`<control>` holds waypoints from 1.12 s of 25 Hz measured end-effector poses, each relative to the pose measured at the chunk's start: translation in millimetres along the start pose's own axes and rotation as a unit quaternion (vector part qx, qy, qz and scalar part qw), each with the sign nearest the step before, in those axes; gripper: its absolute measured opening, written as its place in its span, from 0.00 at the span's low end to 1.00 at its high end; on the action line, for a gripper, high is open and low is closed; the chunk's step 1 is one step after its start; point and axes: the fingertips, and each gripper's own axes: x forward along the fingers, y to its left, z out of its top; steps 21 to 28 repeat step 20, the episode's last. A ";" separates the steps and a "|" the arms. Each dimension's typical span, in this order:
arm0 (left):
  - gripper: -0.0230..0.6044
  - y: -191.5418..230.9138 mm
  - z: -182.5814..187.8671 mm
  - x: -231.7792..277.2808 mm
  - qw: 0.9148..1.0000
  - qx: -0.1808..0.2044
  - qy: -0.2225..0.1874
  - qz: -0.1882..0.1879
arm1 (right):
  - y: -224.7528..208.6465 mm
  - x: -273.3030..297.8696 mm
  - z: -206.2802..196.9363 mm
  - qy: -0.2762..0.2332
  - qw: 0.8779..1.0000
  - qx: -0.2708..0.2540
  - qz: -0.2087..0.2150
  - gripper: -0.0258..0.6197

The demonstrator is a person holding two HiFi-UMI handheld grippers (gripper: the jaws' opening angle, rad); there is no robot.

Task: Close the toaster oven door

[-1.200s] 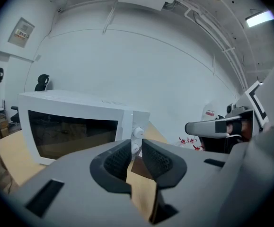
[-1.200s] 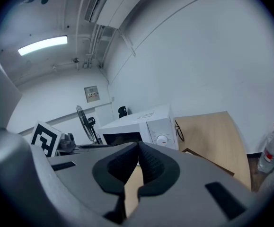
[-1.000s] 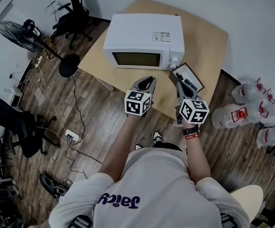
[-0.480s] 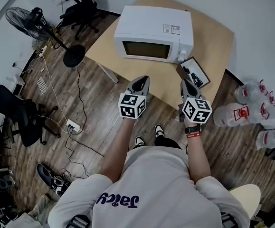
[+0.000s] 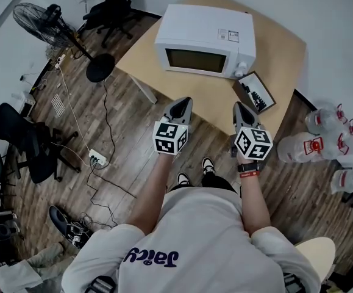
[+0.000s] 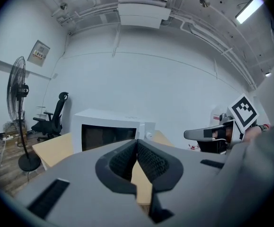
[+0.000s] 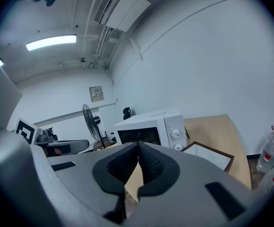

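The toaster oven [image 5: 205, 41] stands on the tan surface [image 5: 210, 99] with its door [image 5: 196, 60] shut flush. A framed tray [image 5: 256, 93] lies just beside it, at its 4 o'clock. Both grippers are well apart from the oven, at the surface's near edge. From the left gripper [image 5: 183, 102] the oven lies at 12 to 1 o'clock, and from the right gripper [image 5: 239, 106] at 11 o'clock. The left fingers [image 6: 122, 162] have just been closing and now meet on nothing. The right fingers [image 7: 151, 167] are pressed together, also empty.
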 end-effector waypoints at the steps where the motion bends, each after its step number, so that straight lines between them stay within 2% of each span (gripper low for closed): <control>1: 0.07 0.3 0.9 -1.4 1.000 0.001 -0.002 0.001 | 2.5 0.3 -0.3 -0.001 1.000 0.000 0.001 0.06; 10: 0.07 -3.8 -5.6 -7.6 1.000 -0.002 -0.012 -0.013 | 14.1 -2.7 -11.7 0.001 1.000 -0.002 0.006 0.06; 14: 0.07 -3.3 -24.9 -6.9 0.999 0.012 0.027 -0.018 | 13.3 0.1 -21.1 0.011 1.000 -0.007 0.008 0.06; 16: 0.07 -0.1 -43.3 -5.3 0.998 0.006 0.053 -0.023 | 11.2 3.8 -30.0 0.021 1.000 -0.011 0.011 0.06; 20: 0.07 14.4 -92.7 -4.9 0.993 -0.009 0.112 -0.026 | 12.7 17.2 -57.8 0.058 0.997 -0.027 0.047 0.06; 28: 0.07 14.4 -92.7 -4.9 0.993 -0.009 0.112 -0.026 | 12.7 17.2 -57.8 0.058 0.997 -0.027 0.047 0.06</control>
